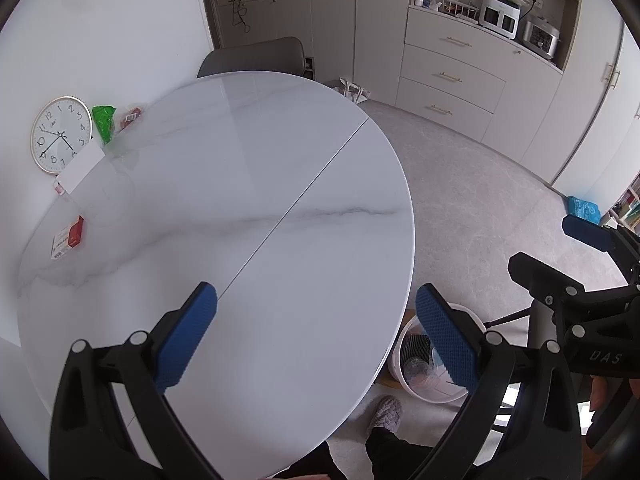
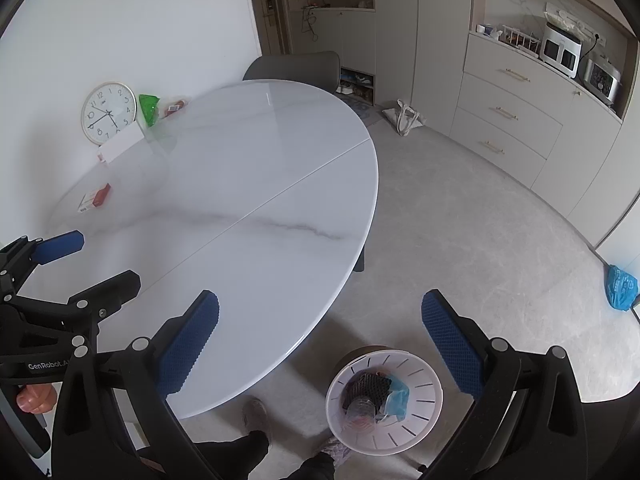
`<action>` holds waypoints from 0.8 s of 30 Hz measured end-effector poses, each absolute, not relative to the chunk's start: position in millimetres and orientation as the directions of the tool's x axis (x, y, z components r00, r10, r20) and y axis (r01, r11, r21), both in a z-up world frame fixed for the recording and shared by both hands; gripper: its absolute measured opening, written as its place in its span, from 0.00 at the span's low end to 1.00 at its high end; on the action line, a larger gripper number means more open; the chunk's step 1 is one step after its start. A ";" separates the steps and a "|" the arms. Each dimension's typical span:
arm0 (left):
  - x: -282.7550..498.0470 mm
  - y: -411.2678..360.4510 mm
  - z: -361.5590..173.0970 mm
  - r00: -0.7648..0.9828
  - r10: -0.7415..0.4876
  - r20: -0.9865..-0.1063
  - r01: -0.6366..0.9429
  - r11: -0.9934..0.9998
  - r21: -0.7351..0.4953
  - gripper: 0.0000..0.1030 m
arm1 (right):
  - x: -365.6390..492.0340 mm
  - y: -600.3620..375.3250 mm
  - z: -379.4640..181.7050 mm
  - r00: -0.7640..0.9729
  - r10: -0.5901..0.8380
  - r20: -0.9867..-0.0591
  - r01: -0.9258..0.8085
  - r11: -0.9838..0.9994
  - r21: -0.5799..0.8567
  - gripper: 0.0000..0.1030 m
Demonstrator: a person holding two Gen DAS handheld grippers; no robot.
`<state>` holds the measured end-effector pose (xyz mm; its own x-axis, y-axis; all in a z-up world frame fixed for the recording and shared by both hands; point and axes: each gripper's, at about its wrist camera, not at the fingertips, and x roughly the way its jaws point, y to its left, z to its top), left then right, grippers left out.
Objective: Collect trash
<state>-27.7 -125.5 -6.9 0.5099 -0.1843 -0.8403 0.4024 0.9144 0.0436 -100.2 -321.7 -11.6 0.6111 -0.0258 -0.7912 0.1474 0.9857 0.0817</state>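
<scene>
Trash is sitting in the white slotted bin (image 2: 384, 400) on the floor, right off the near edge of the round marble table (image 2: 240, 184). Inside I can make out a black mesh thing (image 2: 368, 390), a light blue scrap (image 2: 396, 398) and a clear crumpled plastic piece (image 2: 360, 408), all packed together.

Left gripper (image 1: 316, 334) hangs over the near edge of the table with its blue pads spread wide, nothing between them. Right gripper (image 2: 320, 340) is also spread wide and empty, hovering above the floor with the bin just below and between its fingers.

More stuff is over at the table's far left edge by the wall: a green wrapper (image 2: 149, 109) next to a round wall clock (image 2: 109, 113) propped upright, a white flat box (image 2: 120, 142) leaning in front of the clock, and a small red packet (image 2: 176, 107) just beyond the green one, too blurry to tell what it is. A red and white carton (image 2: 95, 197) lies flat nearer the left edge, well apart from those.

A grey chair (image 2: 296, 65) is tucked in at the far edge, and a blue plastic bag (image 2: 621, 287) sits on the floor off to the right.
</scene>
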 end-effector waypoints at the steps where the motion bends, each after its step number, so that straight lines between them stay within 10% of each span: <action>1: -27.6 -125.7 -6.7 0.510 -0.184 -0.840 0.402 0.915 0.043 0.92 | -100.1 -321.8 -11.6 0.611 -0.024 -0.791 0.147 0.986 0.083 0.98; 24: -30.4 -129.5 -10.4 0.500 -0.192 -0.845 0.414 0.909 0.038 0.93 | -98.6 -320.4 -12.1 0.607 -0.024 -0.794 0.148 0.985 0.083 0.98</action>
